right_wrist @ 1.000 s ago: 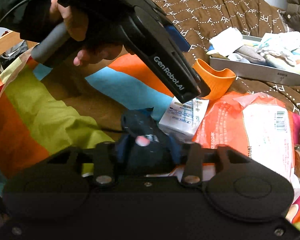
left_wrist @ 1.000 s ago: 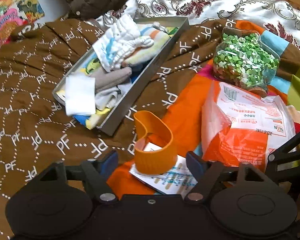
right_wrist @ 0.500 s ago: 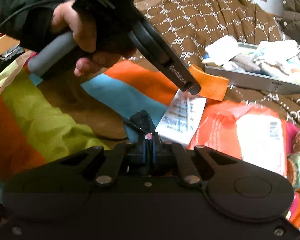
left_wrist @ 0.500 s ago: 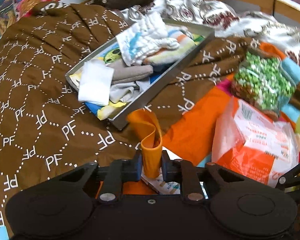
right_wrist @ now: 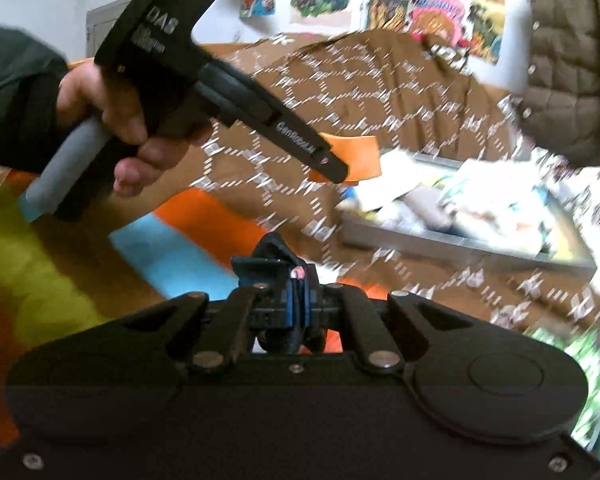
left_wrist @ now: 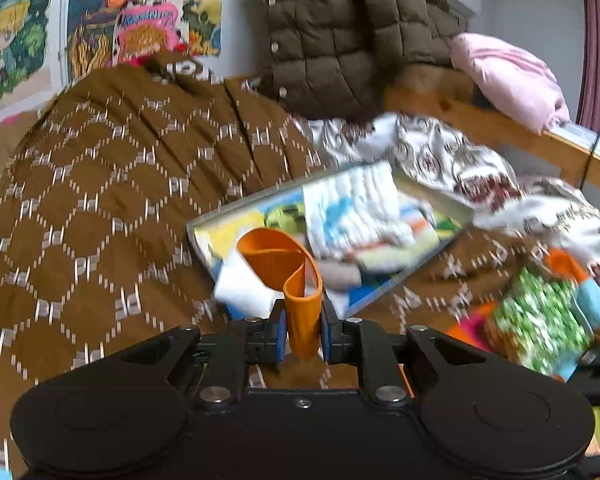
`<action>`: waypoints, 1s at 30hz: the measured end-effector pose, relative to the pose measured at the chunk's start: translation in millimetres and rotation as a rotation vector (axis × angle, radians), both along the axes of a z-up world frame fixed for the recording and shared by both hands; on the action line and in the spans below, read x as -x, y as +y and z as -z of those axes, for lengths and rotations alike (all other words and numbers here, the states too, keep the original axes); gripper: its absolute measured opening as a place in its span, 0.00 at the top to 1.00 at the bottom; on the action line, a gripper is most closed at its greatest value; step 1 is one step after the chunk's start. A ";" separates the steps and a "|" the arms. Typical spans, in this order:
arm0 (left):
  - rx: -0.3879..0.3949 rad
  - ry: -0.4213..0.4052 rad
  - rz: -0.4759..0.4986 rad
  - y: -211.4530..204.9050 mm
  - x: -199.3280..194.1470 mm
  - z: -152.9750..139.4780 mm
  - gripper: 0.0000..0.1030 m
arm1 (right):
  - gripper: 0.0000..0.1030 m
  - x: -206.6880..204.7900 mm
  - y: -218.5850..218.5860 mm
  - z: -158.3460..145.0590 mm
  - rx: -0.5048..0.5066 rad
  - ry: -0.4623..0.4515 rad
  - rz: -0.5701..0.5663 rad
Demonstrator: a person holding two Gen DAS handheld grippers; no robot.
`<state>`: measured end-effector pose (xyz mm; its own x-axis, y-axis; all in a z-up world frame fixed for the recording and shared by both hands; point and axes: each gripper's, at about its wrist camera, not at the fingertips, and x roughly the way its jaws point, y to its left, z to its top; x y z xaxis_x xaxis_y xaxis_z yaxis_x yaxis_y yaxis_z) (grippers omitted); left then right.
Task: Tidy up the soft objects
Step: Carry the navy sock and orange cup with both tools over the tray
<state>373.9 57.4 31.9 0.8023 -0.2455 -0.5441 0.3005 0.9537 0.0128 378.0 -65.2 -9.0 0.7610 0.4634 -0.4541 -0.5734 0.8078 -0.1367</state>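
My left gripper (left_wrist: 303, 314) is shut on a soft orange band (left_wrist: 280, 260), lifted off the bed in front of the grey tray (left_wrist: 199, 229) that holds folded socks and cloths (left_wrist: 352, 212). The right wrist view shows the same left gripper (right_wrist: 336, 168) in a person's hand (right_wrist: 112, 120), with the orange band (right_wrist: 356, 154) sticking out past its tip, near the tray (right_wrist: 440, 242). My right gripper (right_wrist: 298, 280) is shut on a dark blue soft item (right_wrist: 272, 248) with a small pink spot, held above the striped blanket.
A brown quilt with a white pattern (left_wrist: 100, 200) covers the bed on the left. A jar of green and white bits (left_wrist: 540, 320) lies right of the tray. A puffy brown jacket (left_wrist: 340, 32) and a wooden bed rail (left_wrist: 500, 124) stand behind. Posters hang on the wall.
Both grippers went from open to shut, the left on the orange band, the right on the dark item. Both then rose off the bed, the left rolling and nearing the tray.
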 end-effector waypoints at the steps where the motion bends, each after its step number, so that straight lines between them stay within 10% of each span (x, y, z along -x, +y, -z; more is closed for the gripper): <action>1: -0.001 -0.013 0.004 -0.2 -5.0 -1.5 0.83 | 1.00 -4.7 -1.0 -5.1 0.009 -0.014 0.013; 17: 0.169 -0.085 -0.070 -0.3 -92.9 14.5 0.83 | 1.00 -171.6 -0.7 -98.3 0.124 -0.091 0.083; 30: 0.112 -0.024 -0.073 -13.1 -133.6 32.0 0.82 | 0.99 -322.6 -15.7 -80.4 -0.012 0.043 0.318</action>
